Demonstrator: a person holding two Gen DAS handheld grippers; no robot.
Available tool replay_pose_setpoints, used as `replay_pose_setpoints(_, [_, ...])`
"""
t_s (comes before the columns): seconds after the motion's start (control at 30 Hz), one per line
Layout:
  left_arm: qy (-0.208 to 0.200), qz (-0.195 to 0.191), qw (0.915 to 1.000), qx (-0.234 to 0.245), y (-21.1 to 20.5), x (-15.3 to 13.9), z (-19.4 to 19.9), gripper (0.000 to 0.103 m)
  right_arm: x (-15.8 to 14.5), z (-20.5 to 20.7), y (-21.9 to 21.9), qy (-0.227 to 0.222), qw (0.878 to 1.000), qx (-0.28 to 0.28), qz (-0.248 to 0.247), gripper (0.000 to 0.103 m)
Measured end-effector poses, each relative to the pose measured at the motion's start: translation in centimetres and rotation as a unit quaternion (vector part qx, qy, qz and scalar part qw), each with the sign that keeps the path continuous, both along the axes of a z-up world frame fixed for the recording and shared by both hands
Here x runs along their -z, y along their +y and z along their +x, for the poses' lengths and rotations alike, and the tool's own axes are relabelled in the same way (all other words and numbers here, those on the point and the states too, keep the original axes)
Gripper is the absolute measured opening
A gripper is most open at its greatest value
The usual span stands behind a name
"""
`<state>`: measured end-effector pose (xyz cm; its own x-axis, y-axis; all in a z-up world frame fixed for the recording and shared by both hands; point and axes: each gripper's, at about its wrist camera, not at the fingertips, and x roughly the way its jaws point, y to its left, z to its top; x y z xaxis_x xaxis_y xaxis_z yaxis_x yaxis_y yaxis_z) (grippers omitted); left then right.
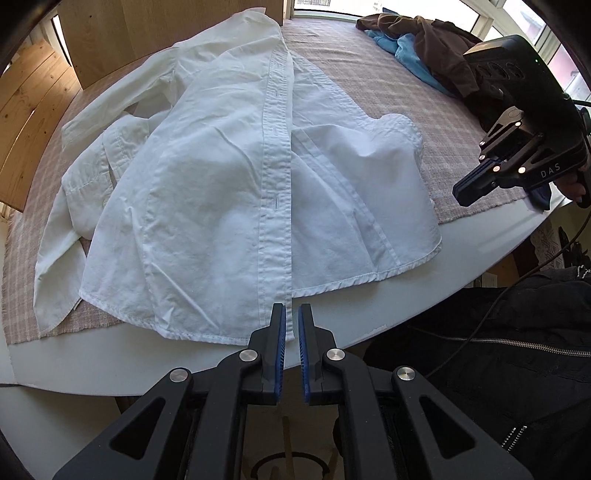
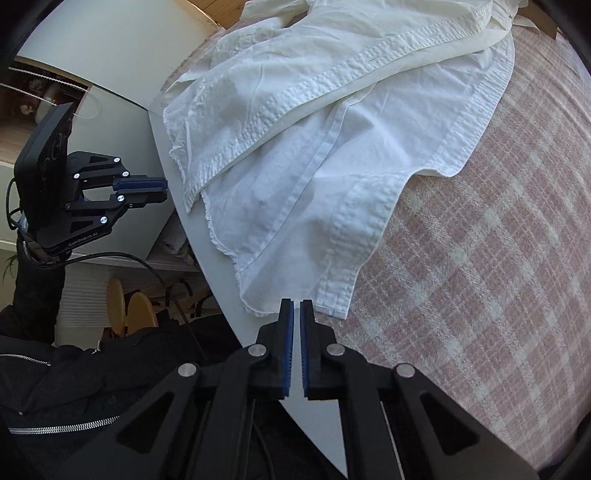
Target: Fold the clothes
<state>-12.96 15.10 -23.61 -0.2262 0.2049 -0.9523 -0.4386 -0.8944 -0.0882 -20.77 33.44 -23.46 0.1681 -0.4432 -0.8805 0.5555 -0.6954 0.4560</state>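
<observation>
The white shirt (image 1: 229, 192) lies open and bumpy on the checked cloth (image 1: 369, 74) over the worktop (image 1: 461, 236), both grippers' fingers (image 1: 277, 325) are shut and empty, so open them wide before pinching its bottom hem.

Daylight scene, bright overall. Source: windows (image 1: 491, 22) at top right of left wrist view, blown out to white. White cotton button-up shirt (image 1: 236, 177) near clipping on upper folds, bluish cast in soft shadowed creases; warmer cream tone on same shirt in right wrist view. Pink-and-cream checked woven cloth (image 2: 480, 258) evenly lit, texture sharp. Dark zippered jacket (image 1: 498, 369) underexposed, little detail. Strong fisheye: table edge bows, black vignette in corners. No motion blur; focus crisp centre, softer at rim.
</observation>
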Motion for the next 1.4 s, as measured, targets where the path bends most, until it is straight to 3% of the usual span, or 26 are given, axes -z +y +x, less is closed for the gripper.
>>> replay_pose_setpoints(0.03, [0.002, 0.004, 1.0, 0.007, 0.7, 0.0, -0.1, 0.007, -0.3, 0.2, 0.1, -0.003, 1.0, 0.0, -0.002, 0.004])
replay_pose_setpoints(0.1, [0.005, 0.013, 0.9997, 0.021, 2.2, -0.1, -0.3, 0.007, -0.9, 0.1, 0.5, 0.05, 0.998, 0.002, 0.039, 0.006])
replay_pose_setpoints(0.17, [0.008, 0.021, 0.9991, 0.035, 3.7, -0.2, -0.6, 0.007, -1.0, -1.6, 1.4, 0.095, 0.992, 0.025, 0.081, 0.018])
replay_pose_setpoints(0.27, [0.019, 0.041, 0.9971, 0.062, 7.2, -1.0, -0.8, 0.007, -1.5, -6.8, 4.6, 0.079, 0.987, 0.119, 0.069, 0.023])
replay_pose_setpoints(0.33, [0.017, 0.065, 0.9947, 0.077, 9.6, -1.3, -0.6, 0.01, -2.3, -10.2, 6.0, 0.09, 0.98, 0.163, 0.071, 0.044])
replay_pose_setpoints(0.37, [0.014, 0.072, 0.9935, 0.087, 10.8, -1.4, -0.4, 0.014, -2.6, -11.8, 6.5, 0.104, 0.976, 0.173, 0.077, 0.047])
replay_pose_setpoints(0.43, [0.014, 0.065, 0.9938, 0.089, 13.0, -0.8, -0.4, 0.02, -3.1, -15.3, 7.0, 0.122, 0.971, 0.187, 0.084, 0.047])
replay_pose_setpoints(0.57, [0.004, 0.062, 0.9953, 0.074, 16.4, 0.6, -1.1, 0.02, -3.1, -20.8, 7.1, 0.117, 0.97, 0.192, 0.091, 0.047])
replay_pose_setpoints(0.6, [0.004, 0.047, 0.9969, 0.063, 17.0, 1.2, -1.6, 0.02, -3.1, -21.8, 6.7, 0.123, 0.969, 0.189, 0.1, 0.047])
replay_pose_setpoints(0.73, [-0.002, 0.008, 0.9994, 0.033, 18.7, 3.0, -3.2, 0.022, -3.1, -24.2, 5.1, 0.142, 0.971, 0.153, 0.12, 0.047])
replay_pose_setpoints(0.83, [-0.011, -0.026, 0.9993, 0.023, 20.1, 4.2, -3.9, 0.036, -3.3, -25.4, 4.3, 0.151, 0.972, 0.129, 0.127, 0.047])
replay_pose_setpoints(0.97, [-0.008, -0.056, 0.9982, 0.019, 21.4, 4.6, -4.1, 0.037, -3.6, -27.3, 4.4, 0.169, 0.969, 0.115, 0.137, 0.047])
replay_pose_setpoints(1.0, [-0.012, -0.052, 0.9985, 0.008, 21.3, 4.6, -4.3, 0.036, -3.6, -28.0, 4.7, 0.17, 0.968, 0.118, 0.141, 0.047])
replay_pose_setpoints(1.07, [-0.014, -0.054, 0.9984, -0.008, 20.8, 4.4, -4.5, 0.017, -3.1, -29.6, 5.5, 0.167, 0.967, 0.128, 0.144, 0.047])
replay_pose_setpoints(1.13, [-0.026, -0.034, 0.9988, -0.024, 20.0, 4.2, -4.8, 0.012, -2.5, -31.0, 6.0, 0.154, 0.969, 0.135, 0.142, 0.047])
replay_pose_setpoints(1.4, [-0.04, 0.03, 0.9967, -0.064, 17.6, 1.8, -3.5, 0.006, 0.2, -34.6, 4.5, 0.143, 0.971, 0.114, 0.152, 0.047])
